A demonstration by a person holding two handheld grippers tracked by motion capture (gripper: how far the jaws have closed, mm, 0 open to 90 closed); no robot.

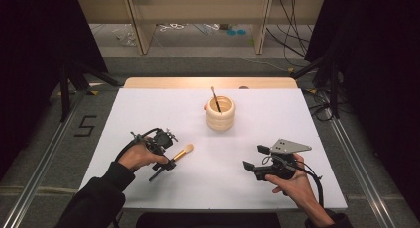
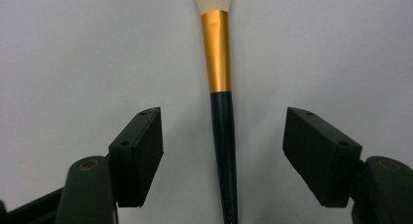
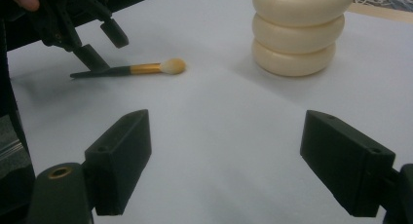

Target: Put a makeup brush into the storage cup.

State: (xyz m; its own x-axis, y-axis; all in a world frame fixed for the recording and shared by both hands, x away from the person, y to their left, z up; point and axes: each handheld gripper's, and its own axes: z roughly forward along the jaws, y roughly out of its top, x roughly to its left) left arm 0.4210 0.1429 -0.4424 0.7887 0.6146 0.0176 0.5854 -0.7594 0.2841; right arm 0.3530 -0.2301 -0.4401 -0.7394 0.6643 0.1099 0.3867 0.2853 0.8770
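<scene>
1. Your left gripper [image 2: 221,136] straddles the dark handle of the makeup brush [image 2: 223,117]; its jaws stand apart, one on each side, and neither pad [image 2: 141,151] touches the handle, so nothing is grasped yet.
2. The brush lies flat on the white table [image 1: 277,114], left of centre and near your left hand [image 1: 138,156], with its pale bristles pointing right and far, toward the cream ribbed holder [image 1: 220,114]; the holder stands well apart from it.
3. Your right gripper [image 3: 224,165] hovers released over bare table at the near right, holding nothing.
4. The handle is thin and round; if one pad meets it first, I judge it may roll or skid sideways out of the gap; keep it centred.
5. The handle sits low on the table; pads that close too high could pinch over it and miss; pads pressed too low could scrape the surface.
6. A grip this far down the handle leaves the gold ferrule and bristle head hanging long; the brush may droop or pivot on the lift.
7. The holder already carries a thin dark brush [image 1: 216,100]; an incoming tip could knock it or catch the rim.
8. The left gripper view gives the handle's centring between the jaws; the high view cannot resolve that.
9. The high view gives the stretch of table from brush to holder; the right gripper view shows your left gripper [image 3: 100,44] low over the handle from the side.
</scene>
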